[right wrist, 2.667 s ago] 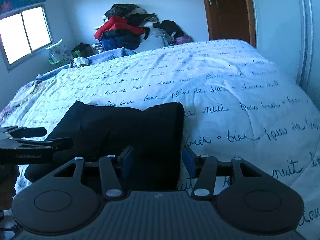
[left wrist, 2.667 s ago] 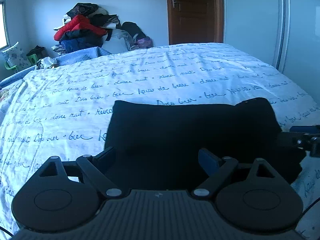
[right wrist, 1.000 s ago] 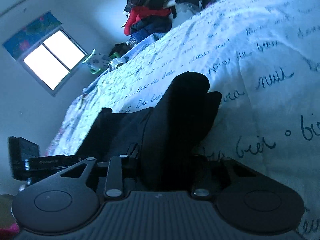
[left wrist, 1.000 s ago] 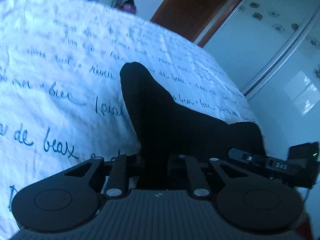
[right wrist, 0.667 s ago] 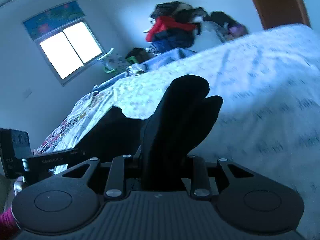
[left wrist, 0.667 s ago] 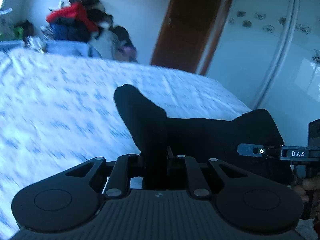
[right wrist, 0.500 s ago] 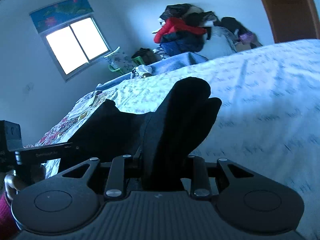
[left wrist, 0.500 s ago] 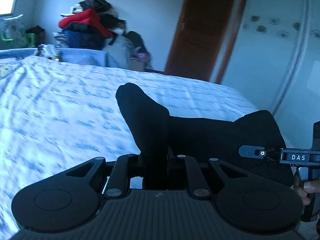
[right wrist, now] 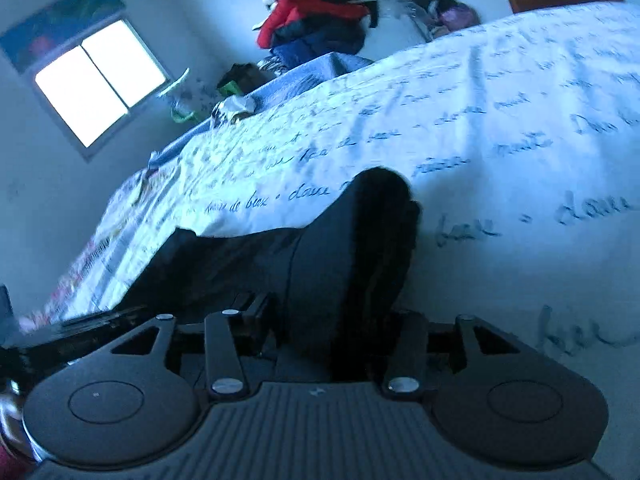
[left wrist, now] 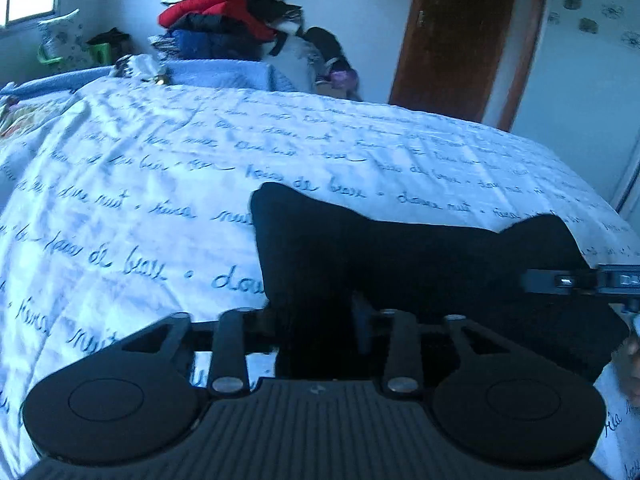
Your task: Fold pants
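My left gripper (left wrist: pixel 316 320) has its jaws opening, with one corner of the black pants (left wrist: pixel 420 256) still standing up between the fingers; the dark cloth hides the pads, so I cannot tell whether they press on it. My right gripper (right wrist: pixel 332 320) is opening its jaws too, and the other corner of the pants (right wrist: pixel 352 248) rises as a thick hump between its fingers; here also the contact is lost in the dark fabric.

From the left wrist view the pants stretch as a low black band from my left fingers across to the right gripper (left wrist: pixel 576 280), whose dark bar shows at the right edge of the frame. Both held corners poke up like ears, and the span between them sags. From the right wrist view the left gripper (right wrist: pixel 80 326) shows at the lower left.

The pants lie near the near edge of the bed (left wrist: pixel 160 184), on its white cover printed with blue script. Beyond the far edge of the bed sits a pile of clothes (left wrist: pixel 228 20), red on top. A brown door (left wrist: pixel 460 36) stands to the right of it, and a bright window (right wrist: pixel 100 80) to the left.
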### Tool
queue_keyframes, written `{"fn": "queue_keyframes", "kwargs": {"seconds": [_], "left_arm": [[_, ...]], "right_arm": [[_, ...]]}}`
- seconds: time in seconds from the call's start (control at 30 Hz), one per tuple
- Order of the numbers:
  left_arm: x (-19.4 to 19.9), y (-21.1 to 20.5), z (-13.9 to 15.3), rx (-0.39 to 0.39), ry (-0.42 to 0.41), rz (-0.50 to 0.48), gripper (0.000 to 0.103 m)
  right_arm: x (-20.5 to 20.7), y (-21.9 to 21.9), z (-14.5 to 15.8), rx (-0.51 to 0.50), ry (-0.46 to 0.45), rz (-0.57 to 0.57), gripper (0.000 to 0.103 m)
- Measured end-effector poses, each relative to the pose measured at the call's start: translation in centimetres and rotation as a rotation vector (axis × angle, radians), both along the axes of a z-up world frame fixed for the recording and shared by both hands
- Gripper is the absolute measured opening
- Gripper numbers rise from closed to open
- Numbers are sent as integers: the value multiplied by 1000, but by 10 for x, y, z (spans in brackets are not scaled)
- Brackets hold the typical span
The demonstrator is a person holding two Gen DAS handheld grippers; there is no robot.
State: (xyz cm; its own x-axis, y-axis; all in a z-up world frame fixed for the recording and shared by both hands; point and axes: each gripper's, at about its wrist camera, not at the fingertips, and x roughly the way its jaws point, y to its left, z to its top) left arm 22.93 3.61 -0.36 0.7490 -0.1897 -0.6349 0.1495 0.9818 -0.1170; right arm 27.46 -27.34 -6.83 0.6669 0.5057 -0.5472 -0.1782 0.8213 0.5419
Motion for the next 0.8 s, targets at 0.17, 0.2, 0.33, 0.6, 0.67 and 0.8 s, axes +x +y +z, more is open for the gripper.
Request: {"fn": "queue_keyframes", "kwargs": {"seconds": [0.17,0.2,0.33,0.6,0.67,0.8], "left_arm": [[-31,7,17,12,-70,77,42],[-42,4,22,23,-87,85,42],[-70,-9,31,34,-102,93,43],[-89,-40,7,181,-73,30,46],[-97,-39,12,162,-84,26,50],[-96,-44,3,187,-68,48,61]], "right_arm": [[-43,-9,22,-172,-101,-130,52],[-52,-6,28,-228,-144,-149,53],[-90,11,46,-301,-296,-39,53],[-99,46,23,-429,-224,32,53],[-111,47,30,-381,-255,28,52],[-110,54,19,-419,-239,29,51]]}}
